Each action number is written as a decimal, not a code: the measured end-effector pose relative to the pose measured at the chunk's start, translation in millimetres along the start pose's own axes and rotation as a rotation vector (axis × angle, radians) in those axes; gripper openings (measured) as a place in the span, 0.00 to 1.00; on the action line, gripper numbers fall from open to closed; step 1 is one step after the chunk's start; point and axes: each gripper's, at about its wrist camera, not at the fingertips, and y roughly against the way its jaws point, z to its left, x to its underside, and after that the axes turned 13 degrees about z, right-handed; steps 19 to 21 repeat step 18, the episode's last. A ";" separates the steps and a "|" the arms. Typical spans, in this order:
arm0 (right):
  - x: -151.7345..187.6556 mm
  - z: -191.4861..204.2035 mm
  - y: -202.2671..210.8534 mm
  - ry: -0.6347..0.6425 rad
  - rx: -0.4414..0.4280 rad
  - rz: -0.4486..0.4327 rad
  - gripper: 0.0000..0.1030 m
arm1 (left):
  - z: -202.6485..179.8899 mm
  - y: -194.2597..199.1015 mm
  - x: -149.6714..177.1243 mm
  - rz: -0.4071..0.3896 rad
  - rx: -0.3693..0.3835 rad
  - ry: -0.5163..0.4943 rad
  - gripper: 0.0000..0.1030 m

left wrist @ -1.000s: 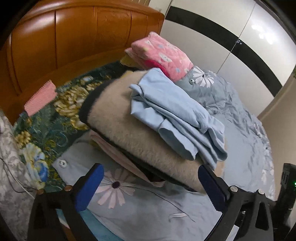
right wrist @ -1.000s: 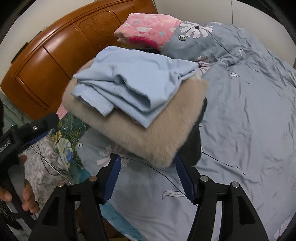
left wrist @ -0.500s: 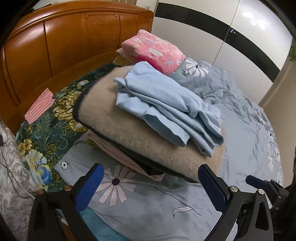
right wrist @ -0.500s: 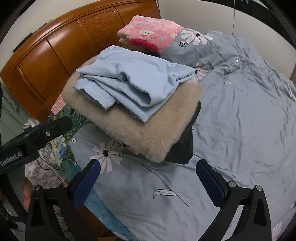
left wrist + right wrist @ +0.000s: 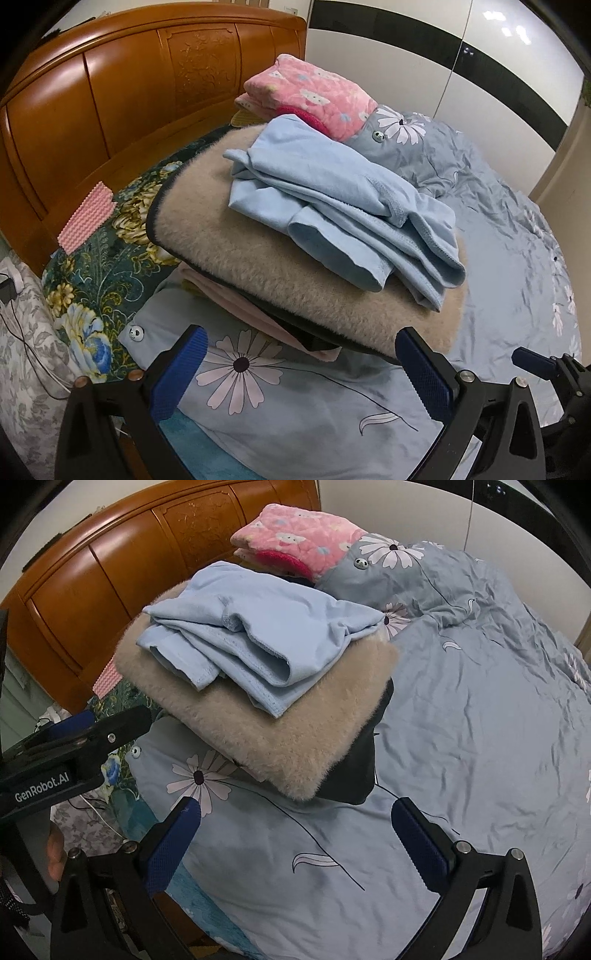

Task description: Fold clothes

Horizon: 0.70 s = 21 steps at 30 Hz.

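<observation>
Looking along both claws, we see a stack of folded clothes on a bed covered with a grey-blue floral duvet. On top of the stack lies a light blue garment, loosely folded, resting on a thick beige fleece; beneath the fleece a pink layer and a black garment show at the stack's edges. From the blue garment, a folded pink quilted item sits at about 12 o'clock, against the wooden headboard, and a dark floral pillow lies at about 9 o'clock in the left wrist view. We hold the left claw with its blue pads wide apart, nothing between them, the stack just beyond the tips. The right claw likewise stands fully apart and empty, near the stack's corner at 12 o'clock. In the right wrist view the left claw's body appears at 9 o'clock.
</observation>
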 end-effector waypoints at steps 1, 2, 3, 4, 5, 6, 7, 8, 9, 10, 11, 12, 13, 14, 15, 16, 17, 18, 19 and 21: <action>-0.2 0.0 -0.8 0.001 0.001 0.003 1.00 | 0.1 -1.4 -0.2 0.004 -0.002 0.000 1.00; -0.3 -0.1 -1.6 0.002 0.002 0.006 1.00 | 0.2 -2.8 -0.4 0.008 -0.003 -0.001 1.00; -0.4 -0.1 -2.4 0.001 0.004 0.009 1.00 | 0.2 -4.1 -0.6 0.012 -0.005 -0.001 1.00; -0.5 -0.2 -3.1 0.000 0.006 0.012 1.00 | -0.1 -5.1 -0.6 0.014 -0.009 -0.002 1.00; -0.6 -0.1 -3.8 -0.001 0.006 0.015 1.00 | -0.3 -6.2 -0.8 0.017 -0.013 -0.003 1.00; -0.6 0.0 -4.2 -0.001 0.007 0.017 1.00 | -0.3 -7.4 -1.1 0.021 -0.016 -0.003 1.00; -0.7 -0.1 -4.5 -0.002 0.009 0.018 1.00 | -0.1 -8.5 -1.5 0.025 -0.015 -0.003 1.00; -0.8 -0.2 -4.7 -0.003 0.011 0.019 1.00 | 0.1 -9.6 -1.9 0.029 -0.013 -0.002 1.00; -0.9 -0.5 -4.9 -0.005 0.012 0.020 1.00 | 0.3 -10.6 -2.2 0.033 -0.012 -0.002 1.00; -0.9 -1.0 -5.0 -0.008 0.013 0.021 1.00 | 0.3 -11.5 -2.5 0.035 -0.011 -0.002 1.00; -0.8 -1.5 -5.0 -0.010 0.014 0.022 1.00 | 0.1 -11.8 -2.4 0.035 -0.013 -0.003 1.00; -0.7 -2.1 -5.1 -0.013 0.015 0.023 1.00 | 0.0 -12.0 -2.3 0.035 -0.016 -0.005 1.00; -0.5 -2.7 -5.1 -0.015 0.016 0.023 1.00 | -0.2 -12.3 -2.2 0.035 -0.018 -0.006 1.00; -0.4 -3.1 -5.1 -0.016 0.017 0.024 1.00 | -0.4 -12.6 -2.1 0.035 -0.020 -0.008 1.00; -0.3 -3.3 -5.0 -0.017 0.018 0.024 1.00 | -0.6 -12.9 -2.0 0.035 -0.022 -0.009 1.00; -0.2 -3.6 -4.9 -0.019 0.019 0.025 1.00 | -0.9 -13.0 -1.8 0.034 -0.027 -0.012 1.00; 0.0 -3.7 -4.9 -0.019 0.019 0.025 1.00 | -1.3 -12.8 -1.3 0.030 -0.035 -0.015 1.00; 0.2 -3.5 -4.8 -0.019 0.020 0.026 1.00 | -1.5 -12.7 -0.9 0.027 -0.040 -0.018 1.00; 0.2 -3.5 -4.8 -0.019 0.020 0.026 1.00 | -1.5 -12.7 -0.9 0.027 -0.040 -0.018 1.00; 0.2 -3.5 -4.8 -0.019 0.020 0.026 1.00 | -1.5 -12.7 -0.9 0.027 -0.040 -0.018 1.00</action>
